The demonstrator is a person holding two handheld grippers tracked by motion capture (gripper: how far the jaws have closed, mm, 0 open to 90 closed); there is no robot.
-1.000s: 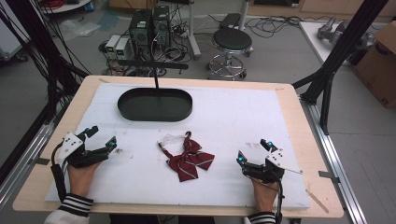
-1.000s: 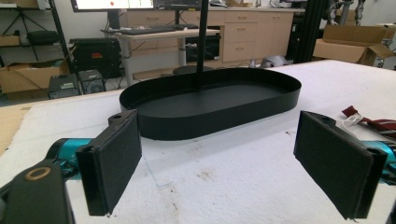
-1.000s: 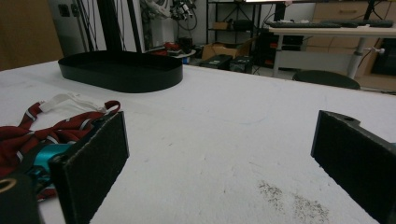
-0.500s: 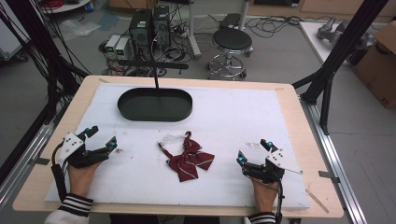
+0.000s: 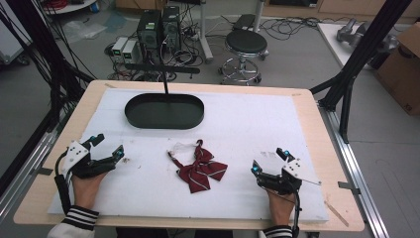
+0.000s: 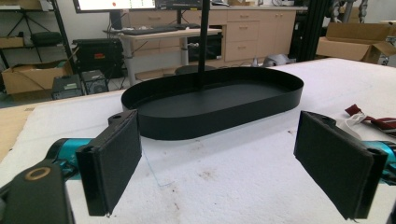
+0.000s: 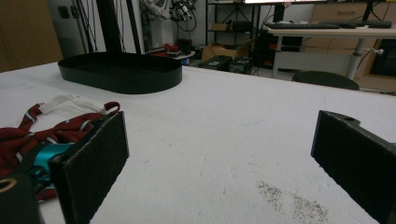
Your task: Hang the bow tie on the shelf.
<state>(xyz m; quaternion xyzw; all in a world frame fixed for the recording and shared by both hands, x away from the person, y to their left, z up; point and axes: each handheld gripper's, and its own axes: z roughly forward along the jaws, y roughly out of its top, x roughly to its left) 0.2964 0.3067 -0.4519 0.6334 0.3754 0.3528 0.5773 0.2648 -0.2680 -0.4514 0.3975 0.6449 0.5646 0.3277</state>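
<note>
A dark red striped bow tie [image 5: 199,168] with a white strap lies on the white mat, near the front and about midway between the hands. It also peeks in at the right edge of the left gripper view as the bow tie [image 6: 371,119], and lies left of the jaws in the right gripper view as the bow tie [image 7: 51,127]. My left gripper [image 5: 107,148] rests at the front left, open, nothing between its pads. At the front right my right gripper [image 5: 267,161] is open too and holds nothing. A black oval tray [image 5: 164,110] sits empty at the back left.
A thin black post [image 5: 166,85] rises behind the tray. The white mat [image 5: 257,124] covers most of the wooden table [image 5: 317,124]. Dark specks mark the mat near the right gripper [image 7: 289,200]. Black frame legs, computers and a stool [image 5: 246,43] stand beyond the table.
</note>
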